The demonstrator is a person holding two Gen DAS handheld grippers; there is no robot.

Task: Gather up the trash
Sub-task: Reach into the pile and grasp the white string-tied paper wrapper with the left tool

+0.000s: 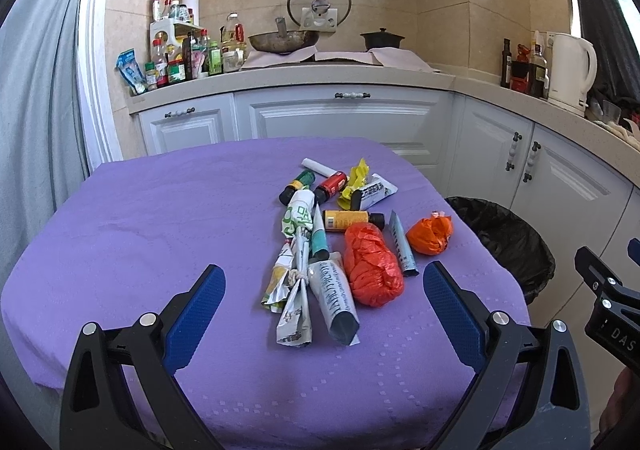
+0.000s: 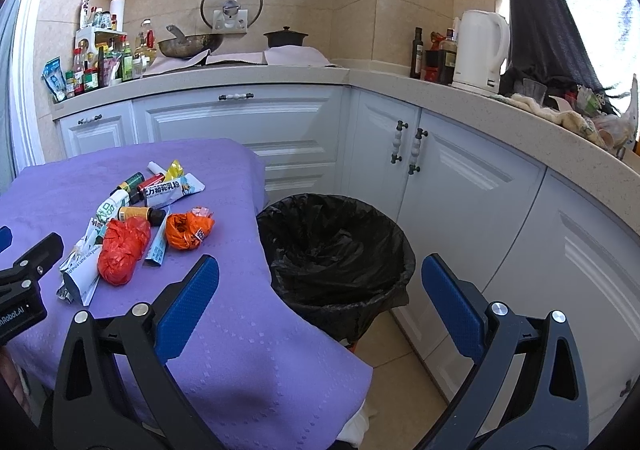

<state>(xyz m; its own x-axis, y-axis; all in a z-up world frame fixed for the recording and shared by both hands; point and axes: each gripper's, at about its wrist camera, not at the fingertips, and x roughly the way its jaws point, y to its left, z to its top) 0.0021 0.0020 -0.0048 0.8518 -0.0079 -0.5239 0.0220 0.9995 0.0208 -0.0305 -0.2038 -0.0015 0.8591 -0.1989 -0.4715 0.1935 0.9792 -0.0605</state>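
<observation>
The trash pile lies on the purple tablecloth, toward the side of the cloth nearest the bin, which stands on the floor just beside the table, lined with a black bag and, as far as we can see, holding nothing yet. Nearest the bin within the pile we find a small orange crumpled bag; next inward lie a thin grey-blue sachet and a larger red-orange crumpled bag. Farther from the bin are a grey tube, folded paper wrappers and an orange-labelled bottle; on the pile's far side, toward the cabinets, lie a green bottle, a red bottle and a yellow wrapper.

The left gripper hangs above the near end of the pile, its blue pads spread wide and holding nothing. The right gripper is likewise wide apart and empty, hovering between the table edge and the bin.

We judge that collection has not begun. To do the first pick well, we would take one item at a time from the bin side. The crumpled bags are soft and should be closed on across their bulk; the round bottles may roll, so we would grip them across the body. We would release only when fully above the bin opening.
</observation>
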